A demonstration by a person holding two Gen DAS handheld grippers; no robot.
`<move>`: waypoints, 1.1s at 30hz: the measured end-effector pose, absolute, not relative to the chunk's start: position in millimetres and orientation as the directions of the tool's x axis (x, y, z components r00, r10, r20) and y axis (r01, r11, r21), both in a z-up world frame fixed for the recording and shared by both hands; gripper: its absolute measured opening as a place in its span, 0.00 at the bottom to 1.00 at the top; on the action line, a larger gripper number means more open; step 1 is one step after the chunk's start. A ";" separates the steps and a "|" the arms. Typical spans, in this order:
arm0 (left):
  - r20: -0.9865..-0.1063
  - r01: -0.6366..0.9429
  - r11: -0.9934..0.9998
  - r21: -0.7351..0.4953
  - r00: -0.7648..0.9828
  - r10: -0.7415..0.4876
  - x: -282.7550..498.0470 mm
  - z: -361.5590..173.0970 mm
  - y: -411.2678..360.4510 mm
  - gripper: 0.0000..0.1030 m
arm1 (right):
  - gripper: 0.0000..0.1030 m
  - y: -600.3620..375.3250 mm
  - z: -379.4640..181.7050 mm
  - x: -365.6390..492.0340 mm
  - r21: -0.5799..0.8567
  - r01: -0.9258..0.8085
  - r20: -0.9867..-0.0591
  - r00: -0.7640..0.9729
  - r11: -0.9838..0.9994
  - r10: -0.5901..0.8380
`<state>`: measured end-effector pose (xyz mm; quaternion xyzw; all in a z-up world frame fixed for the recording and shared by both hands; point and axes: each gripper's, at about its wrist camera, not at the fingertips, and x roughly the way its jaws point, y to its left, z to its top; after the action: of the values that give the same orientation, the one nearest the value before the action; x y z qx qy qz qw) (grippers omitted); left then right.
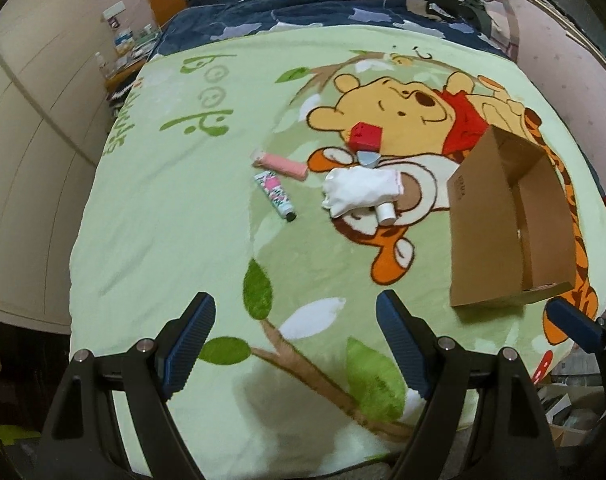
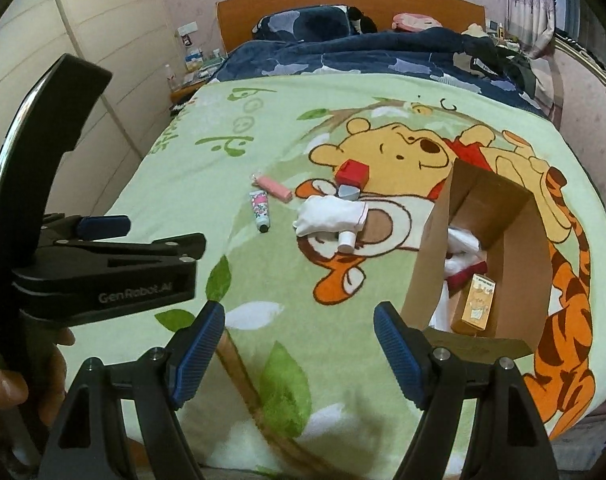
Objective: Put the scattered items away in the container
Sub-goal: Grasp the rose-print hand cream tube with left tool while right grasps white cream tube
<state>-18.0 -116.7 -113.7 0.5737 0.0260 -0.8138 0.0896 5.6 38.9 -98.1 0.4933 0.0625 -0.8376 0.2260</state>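
An open cardboard box (image 1: 479, 232) (image 2: 435, 240) stands on the right of the green cartoon blanket (image 1: 175, 208). Inside it lie a small yellow carton (image 2: 479, 296) and white and red items. Scattered left of it are a red box (image 1: 366, 136) (image 2: 353, 173), a grey-blue piece (image 1: 369, 158), a white glove (image 1: 359, 188) (image 2: 329, 214), a small white bottle (image 1: 386, 213) (image 2: 347, 240), a pink bar (image 1: 281, 164) (image 2: 273, 187) and a floral tube (image 1: 275, 195) (image 2: 260, 210). My left gripper (image 1: 299, 344) and right gripper (image 2: 299, 350) are open and empty near the bed's front edge.
A dark blue duvet (image 1: 323, 8) and pillows lie at the head of the bed by an orange headboard (image 2: 343, 4). A nightstand with bottles (image 1: 123, 52) stands at the left beside white wardrobe doors. The left gripper's body (image 2: 103, 264) and a hand (image 2: 7, 388) fill the right view's left side.
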 end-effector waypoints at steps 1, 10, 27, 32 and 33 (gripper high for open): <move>-0.940 0.181 -0.982 0.060 -0.320 -0.117 -18.3 -117.0 -119.0 0.81 | 0.77 38.3 -100.2 5.3 0.118 0.440 -0.857 -0.407 -0.890 -0.315; -0.960 0.247 -0.969 0.025 -0.263 -0.092 -50.9 -171.1 -145.0 0.81 | 0.77 22.2 -130.8 -13.8 0.107 0.427 -0.871 -0.395 -0.898 -0.291; -0.989 0.383 -0.923 -0.042 -0.147 -0.016 -181.0 -344.7 -189.9 0.67 | 0.77 9.3 -243.3 -75.2 0.117 0.309 -0.908 -0.351 -0.944 -0.228; -0.988 0.403 -0.915 -0.027 -0.152 -0.038 -202.1 -367.6 -189.7 0.72 | 0.77 16.8 -263.5 -78.5 0.100 0.299 -0.923 -0.329 -0.949 -0.201; -0.986 0.407 -0.913 -0.023 -0.159 -0.046 -205.4 -369.4 -189.7 0.72 | 0.77 17.3 -266.3 -79.8 0.098 0.303 -0.924 -0.327 -0.948 -0.199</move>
<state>-205.4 -189.7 -369.4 0.6307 0.1431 -0.7476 0.1512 -79.8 17.3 -266.3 0.5592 0.0462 -0.8132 0.1543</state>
